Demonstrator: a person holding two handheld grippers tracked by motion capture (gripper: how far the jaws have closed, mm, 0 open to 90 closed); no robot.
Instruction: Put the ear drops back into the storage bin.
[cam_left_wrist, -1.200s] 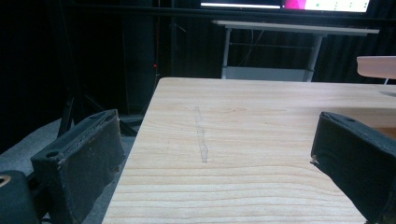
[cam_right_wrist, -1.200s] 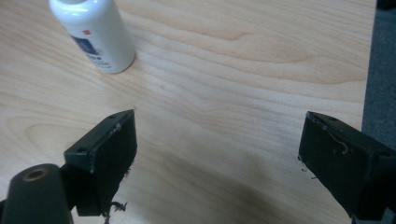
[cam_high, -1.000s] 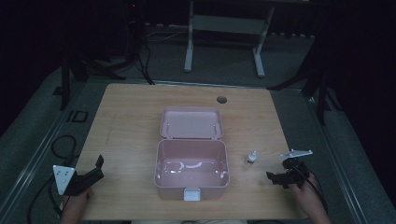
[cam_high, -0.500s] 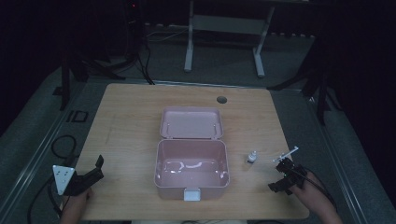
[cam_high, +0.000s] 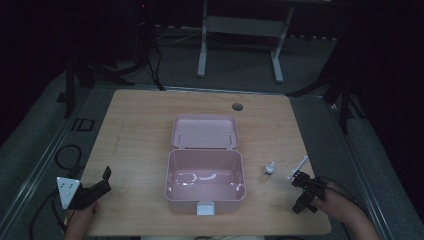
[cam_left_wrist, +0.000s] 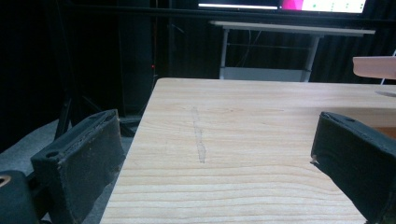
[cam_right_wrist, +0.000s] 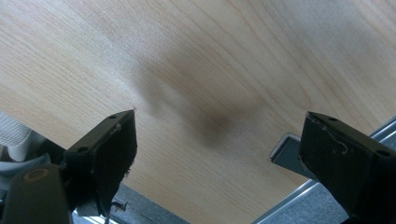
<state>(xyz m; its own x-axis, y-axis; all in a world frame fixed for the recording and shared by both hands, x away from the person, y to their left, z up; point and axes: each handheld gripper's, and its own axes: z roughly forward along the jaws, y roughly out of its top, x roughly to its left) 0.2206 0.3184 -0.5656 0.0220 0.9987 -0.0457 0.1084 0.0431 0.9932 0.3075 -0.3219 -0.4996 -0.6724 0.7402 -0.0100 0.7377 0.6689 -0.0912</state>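
- Your right gripper (cam_high: 306, 194) hovers open and empty over the desk (cam_high: 140, 130) near its front right edge; your left gripper (cam_high: 95, 187) rests open at front left.
- The small bottle (cam_high: 269, 168) stands just beyond the right gripper, beside the open pink box (cam_high: 205, 181).

Dim overhead picture with black surroundings; the close views brighter, a soft shadow on the wood
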